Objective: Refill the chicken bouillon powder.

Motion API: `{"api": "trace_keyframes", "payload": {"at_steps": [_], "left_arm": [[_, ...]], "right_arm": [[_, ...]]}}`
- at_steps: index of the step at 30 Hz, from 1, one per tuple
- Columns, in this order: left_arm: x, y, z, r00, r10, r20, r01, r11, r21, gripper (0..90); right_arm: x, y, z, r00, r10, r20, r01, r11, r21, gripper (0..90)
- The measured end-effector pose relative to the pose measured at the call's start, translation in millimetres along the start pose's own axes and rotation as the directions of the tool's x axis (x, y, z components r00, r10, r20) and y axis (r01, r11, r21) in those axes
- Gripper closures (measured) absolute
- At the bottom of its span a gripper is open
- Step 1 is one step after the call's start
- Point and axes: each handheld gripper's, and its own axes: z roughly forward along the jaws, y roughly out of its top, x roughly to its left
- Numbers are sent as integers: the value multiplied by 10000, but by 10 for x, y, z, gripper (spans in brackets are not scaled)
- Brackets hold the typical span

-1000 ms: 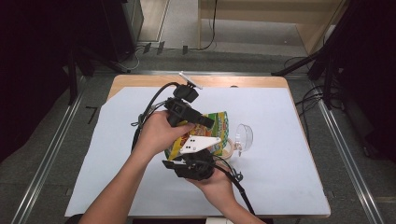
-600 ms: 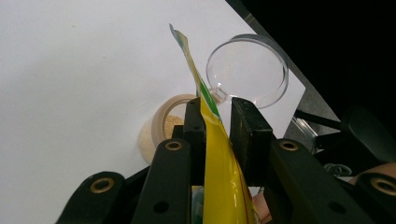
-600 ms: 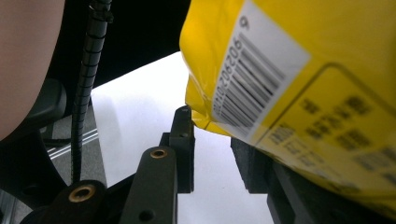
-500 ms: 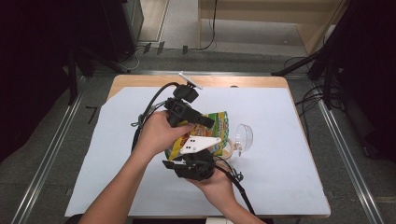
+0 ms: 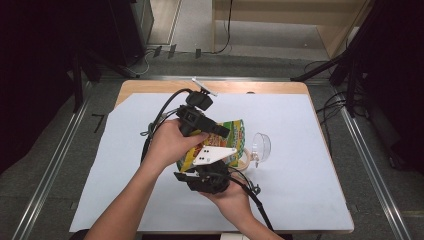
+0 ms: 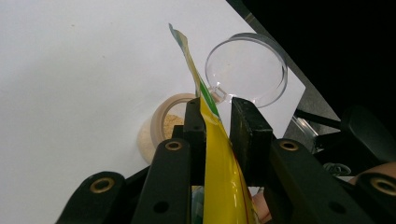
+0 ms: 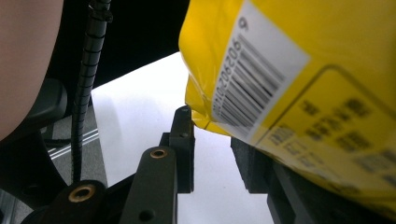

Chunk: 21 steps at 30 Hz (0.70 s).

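A yellow and green snack bag [image 5: 234,131] hangs tilted above a small beige jar [image 5: 245,159], whose clear hinged lid [image 5: 261,145] stands open beside it. My left gripper [image 5: 223,133] is shut on the bag's upper edge. In the left gripper view the bag [image 6: 219,182] runs up between the jaws, over the jar [image 6: 161,128] with pale crumbs inside and the lid [image 6: 247,67]. My right gripper [image 5: 212,167] sits under the bag. Its view shows the barcode side of the bag [image 7: 303,70], with the lower corner caught at the jaw tips of my right gripper [image 7: 210,135].
A white sheet [image 5: 305,190] covers most of the wooden table [image 5: 145,89]. A small white stick [image 5: 204,86] lies at the back edge. Black cables trail from both grippers. The floor and metal rails lie to either side.
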Motion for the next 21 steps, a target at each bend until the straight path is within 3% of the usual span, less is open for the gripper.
{"api": "trace_keyframes", "payload": {"at_steps": [21], "left_arm": [[0, -1, -11, 9999, -63, 107, 63, 10000, -47, 767]], "right_arm": [[-10, -2, -1, 10000, 39, -23, -39, 10000, -7, 717]]}}
